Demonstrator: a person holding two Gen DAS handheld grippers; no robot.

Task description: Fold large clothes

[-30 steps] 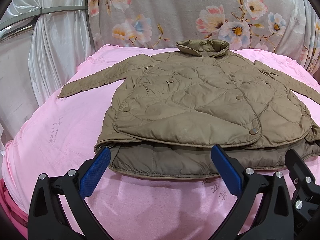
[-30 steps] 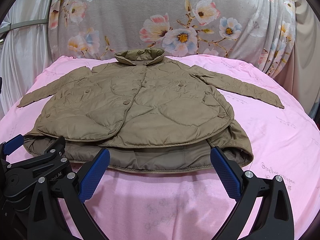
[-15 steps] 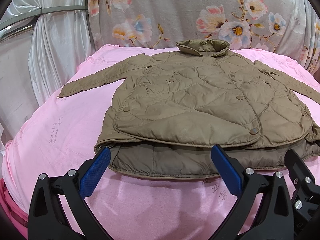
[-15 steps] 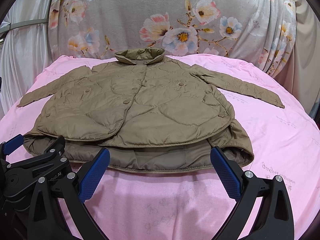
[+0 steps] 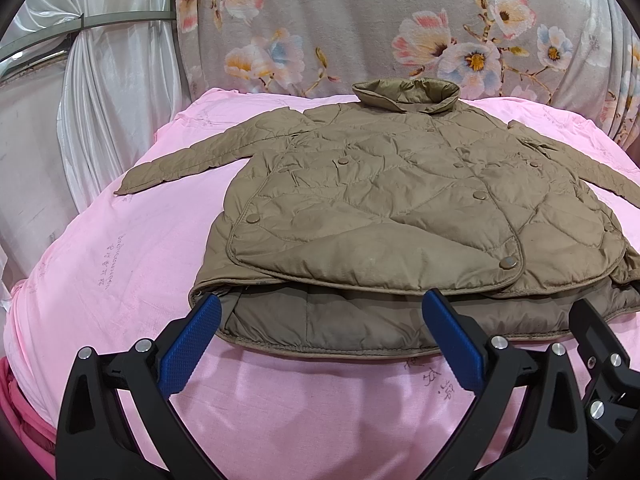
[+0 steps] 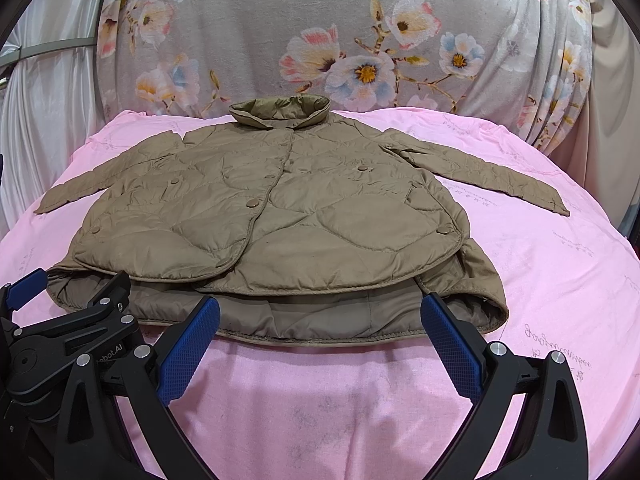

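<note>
Jaws: both pairs stand wide apart, nothing between them; left gripper [image 5: 320, 336] and right gripper [image 6: 319, 336] hang side by side over the near edge of the bed, each with blue textured pads [image 5: 191, 345] on black fingers
Garment: olive-brown quilted snap-button jacket [image 5: 400, 216] lies flat, front up, on the pink printed bedsheet [image 5: 120, 272]; stand-up collar [image 5: 406, 94] at the far end, hem toward the grippers
Hem: front panels ride higher than the back panel; a strip of the smooth brown lining [image 6: 320, 312] shows along the near edge; pad tips of both grippers sit just short of it or over it, contact cannot be told
Sleeves: both spread outward on the sheet, one to each side; left sleeve [image 5: 188, 160], right sleeve [image 6: 488, 176]
Behind: grey floral-print cloth [image 6: 320, 32] hangs past the collar; white draped curtain [image 5: 100, 92] to the left
</note>
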